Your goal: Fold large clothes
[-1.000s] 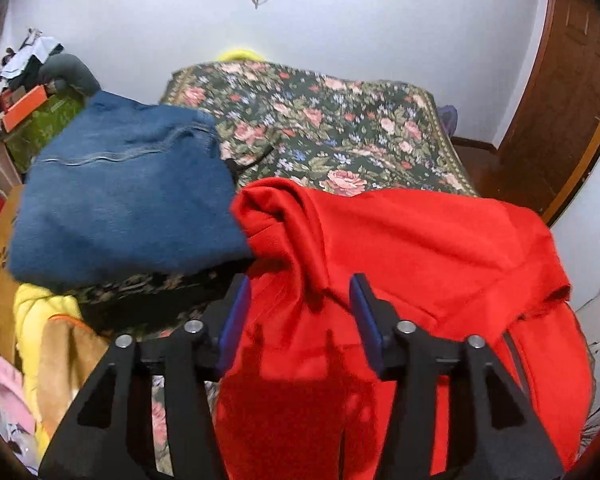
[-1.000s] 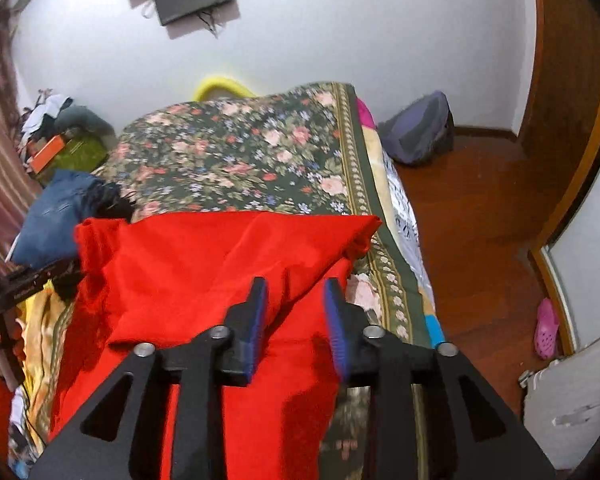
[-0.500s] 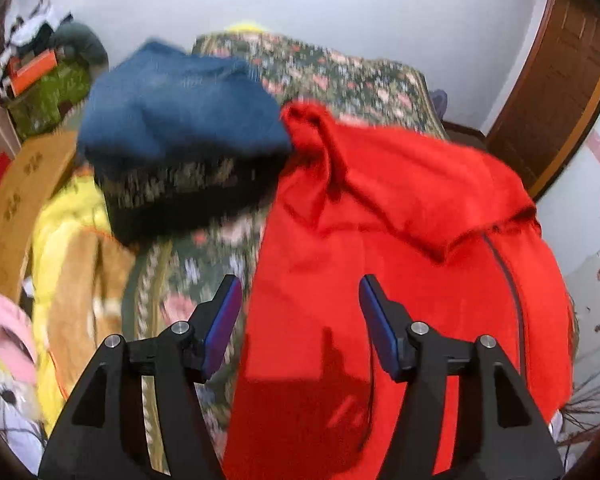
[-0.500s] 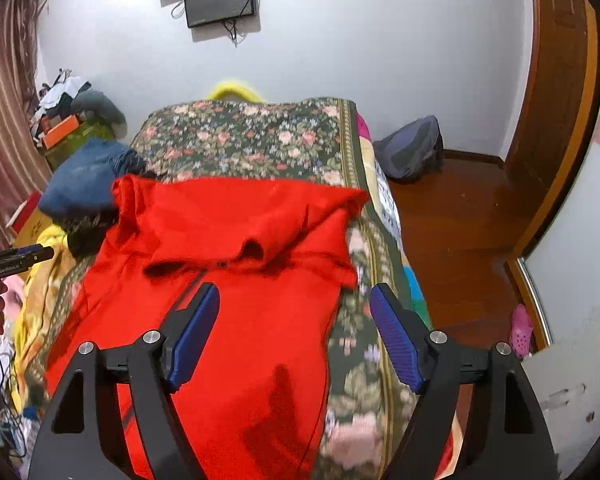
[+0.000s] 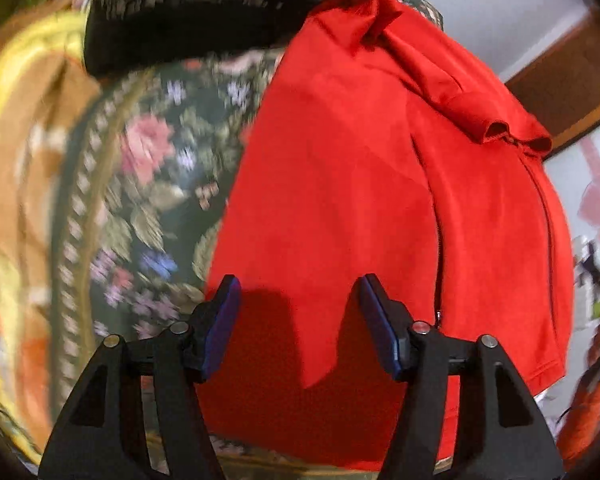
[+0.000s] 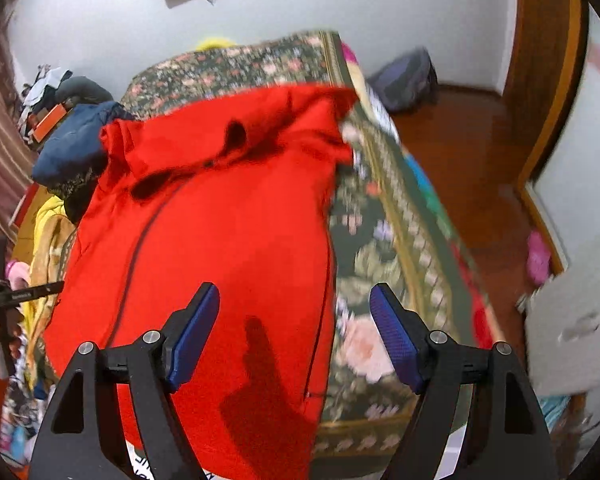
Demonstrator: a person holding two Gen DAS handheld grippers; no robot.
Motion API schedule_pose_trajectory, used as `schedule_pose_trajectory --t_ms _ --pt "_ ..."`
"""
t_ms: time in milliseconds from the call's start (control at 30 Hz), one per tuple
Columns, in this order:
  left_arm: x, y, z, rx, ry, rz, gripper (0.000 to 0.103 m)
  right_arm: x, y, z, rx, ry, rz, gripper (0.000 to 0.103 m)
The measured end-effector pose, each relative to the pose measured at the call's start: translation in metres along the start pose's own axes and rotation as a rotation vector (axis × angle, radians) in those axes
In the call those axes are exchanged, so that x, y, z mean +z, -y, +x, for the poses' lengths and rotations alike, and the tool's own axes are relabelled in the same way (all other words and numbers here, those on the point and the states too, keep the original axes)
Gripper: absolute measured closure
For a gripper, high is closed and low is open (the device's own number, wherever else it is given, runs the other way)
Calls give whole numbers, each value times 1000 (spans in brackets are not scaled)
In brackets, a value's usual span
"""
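left gripper [image 5: 296, 320]: jaws opening, nothing between, over red garment's [image 5: 340, 200] lower-left edge | right gripper [image 6: 294, 334]: wide open, straddling its right edge | garment's long axis runs bottom-to-top up floral bedspread [image 6: 380, 240]

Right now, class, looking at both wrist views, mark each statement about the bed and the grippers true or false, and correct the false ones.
1. The red zip jacket lies spread on the floral bedspread. True.
2. The right gripper is clamped on the jacket. False: its fingers stand apart, gripping nothing.
3. Folded blue jeans lie beside the jacket's far left corner. True.
4. The left gripper holds a sleeve. False: its jaws are opening above the jacket's near hem and hold nothing.
5. The jacket's zip is a dark line down the front. True.
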State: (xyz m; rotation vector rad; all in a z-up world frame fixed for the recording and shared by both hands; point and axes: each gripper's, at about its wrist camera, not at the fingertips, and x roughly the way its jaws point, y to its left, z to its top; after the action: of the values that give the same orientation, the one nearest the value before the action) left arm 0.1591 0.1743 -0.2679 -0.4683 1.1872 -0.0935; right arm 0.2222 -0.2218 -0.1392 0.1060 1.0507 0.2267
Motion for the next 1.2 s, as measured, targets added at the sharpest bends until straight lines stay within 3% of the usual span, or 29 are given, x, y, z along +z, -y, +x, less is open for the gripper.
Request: schedule_pose_trajectory --t_ms 133,200,333,367,400,433,467,500,533,567,867,1067,1200 --pt "-5 -19 11 -42 16 -95 12 -17 7 15 86 -57 84 29" --pt "-9 -25 16 -81 26 -143 11 -25 7 22 134 -83 117 28" --pt "-12 -20 14 -95 25 -144 11 -31 -7 22 122 -39 96 27" --pt "-13 -17 13 -98 23 -137 13 -32 -10 22 128 -29 100 28" --pt "-14 -13 10 -98 25 -124 22 -31 -10 21 143 -23 107 35" --pt "-14 -9 7 -101 28 -109 34 -31 -12 20 182 -19 122 53" --pt "-14 -5 2 -103 34 -93 43 -30 -12 21 211 -28 141 65" --pt "-11 0 0 -105 37 -82 63 -31 -10 21 224 -34 161 85" --pt "-11 8 -7 -113 43 -61 85 -28 -10 21 255 -34 186 92" --pt "-8 15 -11 -129 44 -45 97 -25 -11 20 270 -25 192 92" --pt "34 91 -78 -247 211 109 99 30 -38 -20 303 113 84 94" --pt "110 111 -111 -281 362 60 99 92 -33 -20 313 174 84 94" --pt "164 117 -109 -227 432 46 99 142 -12 -4 290 201 136 94"
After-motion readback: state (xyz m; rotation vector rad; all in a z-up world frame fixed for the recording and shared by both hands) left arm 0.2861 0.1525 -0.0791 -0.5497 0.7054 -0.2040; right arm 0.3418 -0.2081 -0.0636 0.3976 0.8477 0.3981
